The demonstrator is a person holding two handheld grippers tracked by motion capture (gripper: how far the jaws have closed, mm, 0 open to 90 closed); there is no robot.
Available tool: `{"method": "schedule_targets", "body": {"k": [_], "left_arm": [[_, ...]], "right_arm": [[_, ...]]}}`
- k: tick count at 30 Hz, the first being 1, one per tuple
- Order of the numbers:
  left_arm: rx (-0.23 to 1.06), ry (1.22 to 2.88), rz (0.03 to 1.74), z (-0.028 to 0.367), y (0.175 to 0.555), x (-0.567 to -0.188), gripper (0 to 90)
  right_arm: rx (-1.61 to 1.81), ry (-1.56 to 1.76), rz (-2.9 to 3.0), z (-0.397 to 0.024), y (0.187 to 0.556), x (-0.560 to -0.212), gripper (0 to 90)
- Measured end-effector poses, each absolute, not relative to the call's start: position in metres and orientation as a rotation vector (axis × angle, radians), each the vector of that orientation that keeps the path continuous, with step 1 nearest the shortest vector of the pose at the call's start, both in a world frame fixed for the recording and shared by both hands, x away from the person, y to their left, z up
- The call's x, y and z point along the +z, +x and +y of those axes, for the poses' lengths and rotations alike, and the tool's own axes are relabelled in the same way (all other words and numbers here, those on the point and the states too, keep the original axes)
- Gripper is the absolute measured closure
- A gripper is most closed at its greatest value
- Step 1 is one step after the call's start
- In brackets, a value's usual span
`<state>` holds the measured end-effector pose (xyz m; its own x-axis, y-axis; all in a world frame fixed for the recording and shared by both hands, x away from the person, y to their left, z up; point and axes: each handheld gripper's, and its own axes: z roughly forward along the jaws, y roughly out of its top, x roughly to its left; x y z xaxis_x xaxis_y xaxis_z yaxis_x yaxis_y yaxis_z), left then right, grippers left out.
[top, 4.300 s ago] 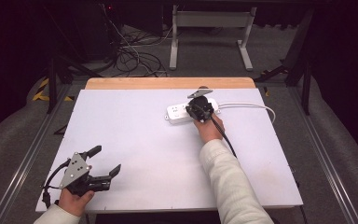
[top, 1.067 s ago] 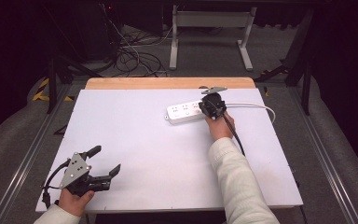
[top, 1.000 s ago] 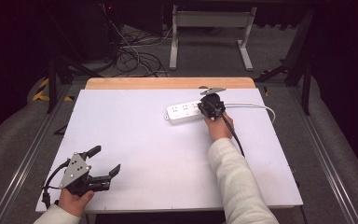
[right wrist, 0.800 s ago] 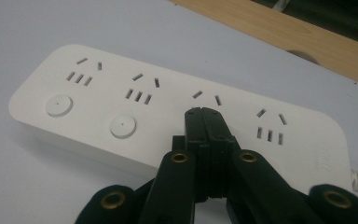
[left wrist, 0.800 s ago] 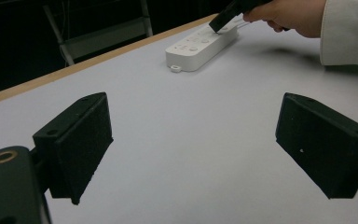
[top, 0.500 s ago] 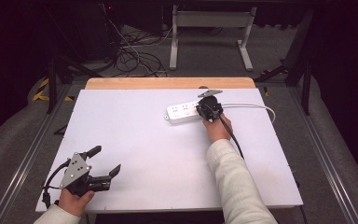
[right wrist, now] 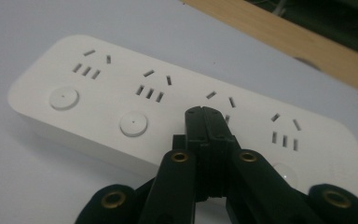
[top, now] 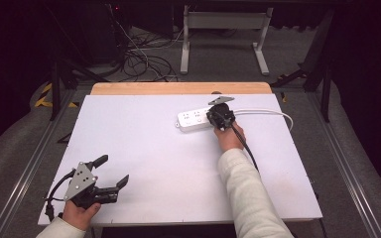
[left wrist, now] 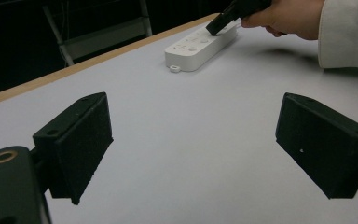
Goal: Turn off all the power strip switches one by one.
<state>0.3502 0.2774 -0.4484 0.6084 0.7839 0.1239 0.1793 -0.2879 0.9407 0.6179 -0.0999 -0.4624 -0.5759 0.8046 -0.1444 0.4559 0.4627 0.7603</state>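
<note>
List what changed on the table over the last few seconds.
The right gripper, shut, slid a little rightward along the power strip, then eased back, ending over its right half. Nothing was taken hold of or let go. The strip itself and the left gripper, open at the near-left corner, stayed put.

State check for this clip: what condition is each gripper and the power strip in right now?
Left gripper: open, holding nothing, near the table's front left corner.
Right gripper: shut, empty, tips on or just over the power strip.
Power strip: lying flat, nothing plugged into the visible sockets, white cord attached.
</note>
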Motion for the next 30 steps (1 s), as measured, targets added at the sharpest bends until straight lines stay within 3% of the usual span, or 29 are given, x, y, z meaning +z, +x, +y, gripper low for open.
{"method": "schedule_targets", "body": {"k": [30], "left_arm": [[0.725,1.798,0.782,0.278,0.351,-0.449,11.2]], "right_arm": [[1.0,1.092,2.17,-0.109,0.614,-0.466,90.0]]}}
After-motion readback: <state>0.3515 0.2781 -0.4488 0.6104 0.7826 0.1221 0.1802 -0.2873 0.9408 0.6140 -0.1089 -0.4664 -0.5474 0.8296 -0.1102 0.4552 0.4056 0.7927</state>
